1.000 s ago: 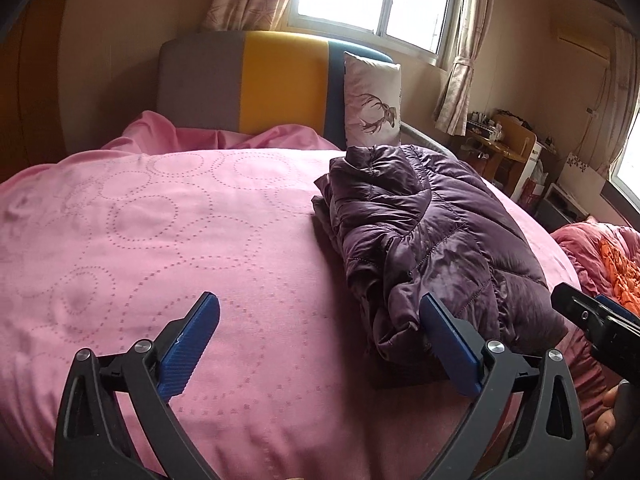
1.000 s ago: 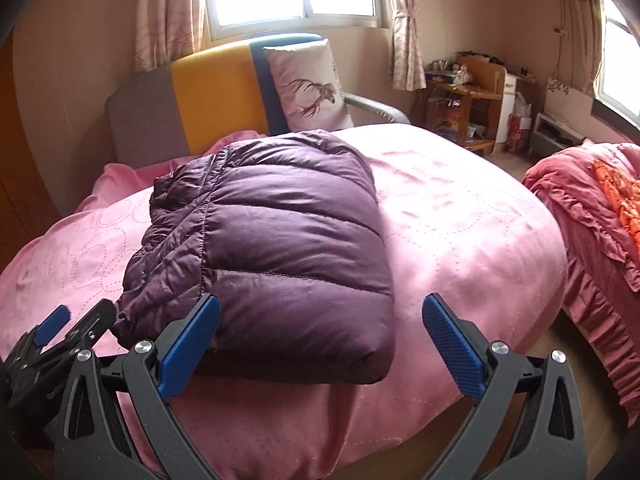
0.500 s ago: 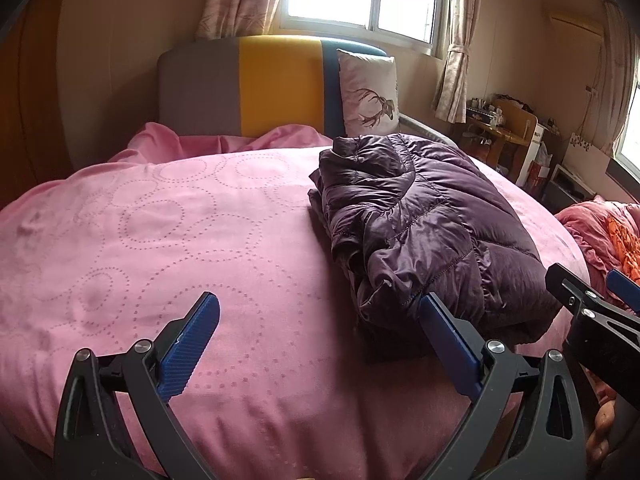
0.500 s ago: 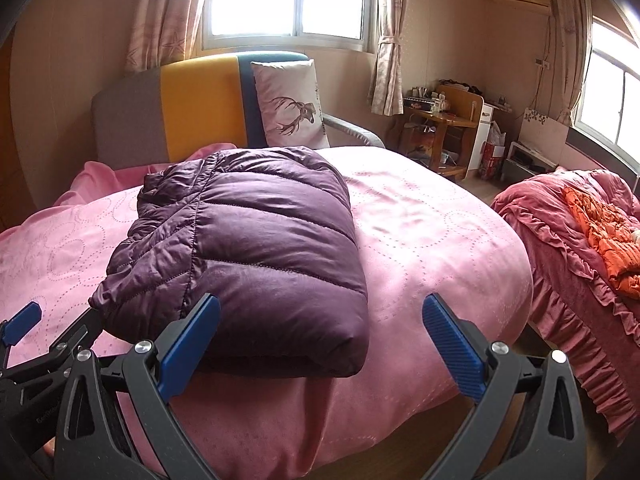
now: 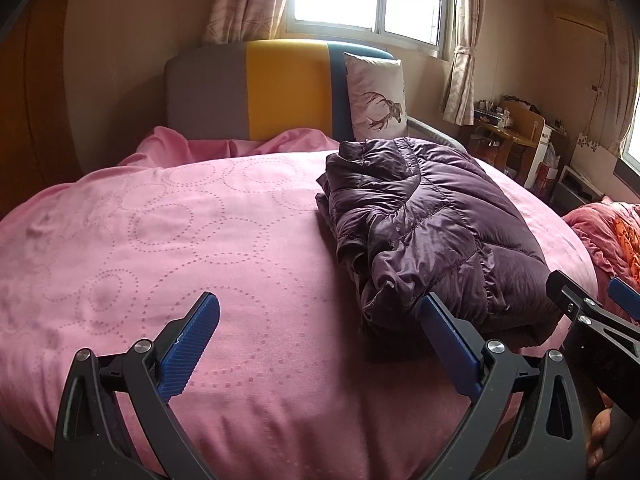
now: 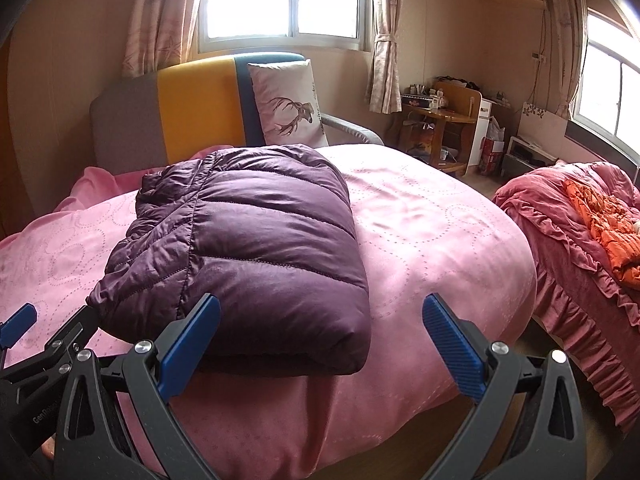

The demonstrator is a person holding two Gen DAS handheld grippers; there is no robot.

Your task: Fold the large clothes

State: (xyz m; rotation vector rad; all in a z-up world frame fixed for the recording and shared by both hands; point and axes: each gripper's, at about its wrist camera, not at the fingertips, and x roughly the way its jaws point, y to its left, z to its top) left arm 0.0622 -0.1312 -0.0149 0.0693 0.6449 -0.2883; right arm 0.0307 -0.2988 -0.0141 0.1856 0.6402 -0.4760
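A purple quilted down jacket lies folded in a thick bundle on the pink bed; it also shows in the right wrist view. My left gripper is open and empty, above the bed just left of the jacket's near end. My right gripper is open and empty, in front of the jacket's near right corner at the bed's edge. Each gripper shows at the side of the other's view: the right one, the left one.
A deer-print pillow leans on the grey, yellow and blue headboard. A second bed with red bedding and an orange garment stands to the right. A wooden desk with clutter is by the far wall.
Both grippers have pulled back and risen away from the folded jacket, which lies still. Both stay open.
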